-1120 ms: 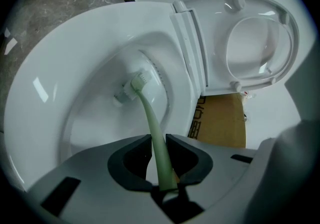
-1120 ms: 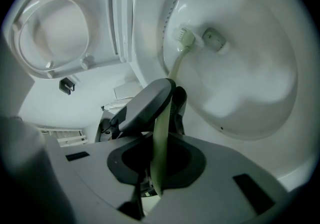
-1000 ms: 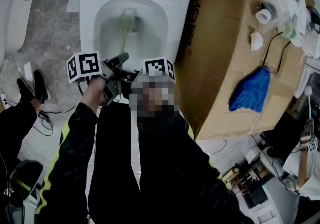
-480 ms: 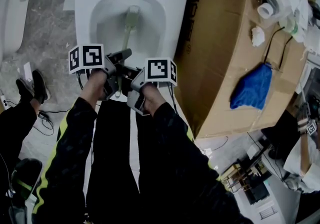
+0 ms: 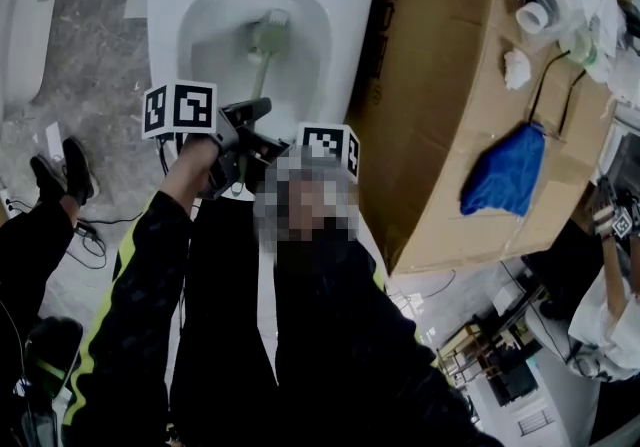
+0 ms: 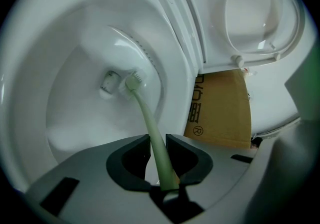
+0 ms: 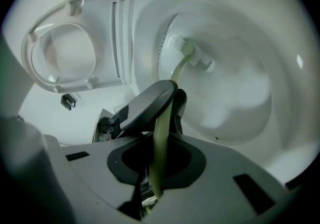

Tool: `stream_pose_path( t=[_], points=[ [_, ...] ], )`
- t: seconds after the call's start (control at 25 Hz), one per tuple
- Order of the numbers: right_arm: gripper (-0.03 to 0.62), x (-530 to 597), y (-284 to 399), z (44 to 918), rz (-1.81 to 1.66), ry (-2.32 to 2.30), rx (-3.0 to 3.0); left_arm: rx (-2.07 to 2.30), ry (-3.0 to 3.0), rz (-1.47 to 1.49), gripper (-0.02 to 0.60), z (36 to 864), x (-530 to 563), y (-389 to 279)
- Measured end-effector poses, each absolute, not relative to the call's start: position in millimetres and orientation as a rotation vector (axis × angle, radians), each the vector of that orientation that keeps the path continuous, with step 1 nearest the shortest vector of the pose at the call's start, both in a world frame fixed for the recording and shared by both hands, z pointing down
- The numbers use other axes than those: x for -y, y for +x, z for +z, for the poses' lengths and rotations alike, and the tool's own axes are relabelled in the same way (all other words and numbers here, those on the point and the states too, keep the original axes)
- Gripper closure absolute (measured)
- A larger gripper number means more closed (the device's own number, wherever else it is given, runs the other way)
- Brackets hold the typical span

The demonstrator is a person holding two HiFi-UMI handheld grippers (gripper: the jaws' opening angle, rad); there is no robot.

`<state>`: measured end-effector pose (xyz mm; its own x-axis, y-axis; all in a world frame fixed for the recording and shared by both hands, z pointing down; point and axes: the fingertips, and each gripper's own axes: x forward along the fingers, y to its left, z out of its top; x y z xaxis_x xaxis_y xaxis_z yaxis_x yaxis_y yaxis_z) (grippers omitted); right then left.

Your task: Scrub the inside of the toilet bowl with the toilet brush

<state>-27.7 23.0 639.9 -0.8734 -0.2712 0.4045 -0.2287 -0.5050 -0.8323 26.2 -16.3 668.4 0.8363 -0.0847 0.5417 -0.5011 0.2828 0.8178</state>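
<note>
Brush [image 5: 268,35] swung toward ®-marked box [image 6: 220,113]; left tongs [image 6: 158,140] and right tongs [image 7: 158,142] grip it.

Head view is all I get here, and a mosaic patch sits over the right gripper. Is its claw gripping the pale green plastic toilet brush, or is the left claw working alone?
Observer: Both grip it. The right gripper view shows the right claw shut on the pale green plastic toilet brush, behind the left claw.
Operator: Is the head touching porcelain?
Observer: Yes; the left gripper view shows its white bristles against the inner wall of the white ceramic toilet bowl.
</note>
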Motion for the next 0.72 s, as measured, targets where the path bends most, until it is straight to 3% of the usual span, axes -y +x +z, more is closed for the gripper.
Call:
stream_pose_path(
  t=[0.72],
  points=[
    [0.54, -51, -9, 628, -2.573, -0.831, -1.414, 0.459, 1.226, 0.321, 0.499, 661, -17, 52]
  ],
)
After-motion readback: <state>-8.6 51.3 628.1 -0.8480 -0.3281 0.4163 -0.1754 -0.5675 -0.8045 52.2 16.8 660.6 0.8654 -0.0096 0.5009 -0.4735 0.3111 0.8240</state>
